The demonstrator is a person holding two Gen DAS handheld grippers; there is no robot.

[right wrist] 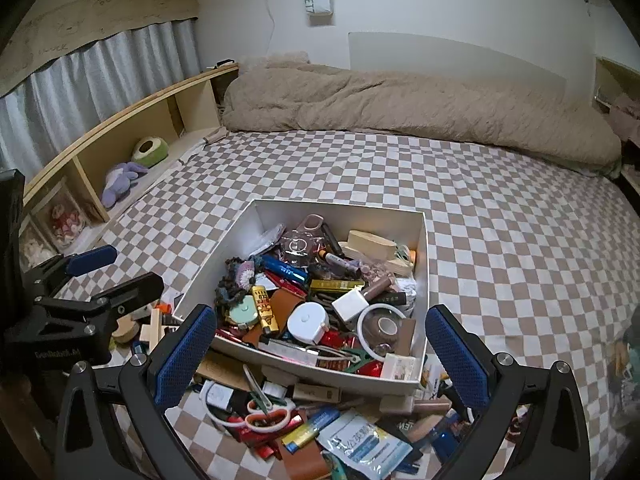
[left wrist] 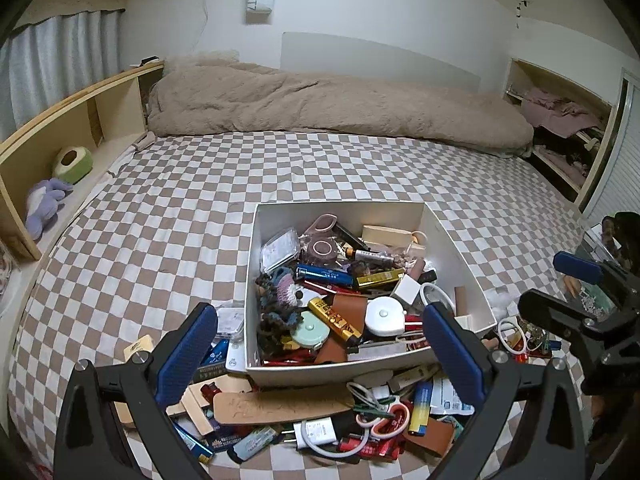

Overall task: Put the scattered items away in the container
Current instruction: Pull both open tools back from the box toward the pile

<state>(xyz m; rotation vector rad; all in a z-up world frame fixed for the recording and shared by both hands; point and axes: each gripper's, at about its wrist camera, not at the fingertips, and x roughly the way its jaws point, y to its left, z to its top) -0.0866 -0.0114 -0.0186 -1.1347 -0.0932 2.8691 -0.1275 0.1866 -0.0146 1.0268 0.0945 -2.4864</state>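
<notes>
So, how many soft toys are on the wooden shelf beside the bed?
2: a green avocado toy and a purple toy lying next to it, both in one compartment of the wooden shelf. Other compartments may hide more.

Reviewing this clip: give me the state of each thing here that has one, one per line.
Left gripper: open, empty.
Right gripper: open, empty.
Box: open-topped, nearly full of small items.
Scissors: shut, lying outside the box.
Quilt: bunched along the wall.
Curtain: drawn shut.
</notes>
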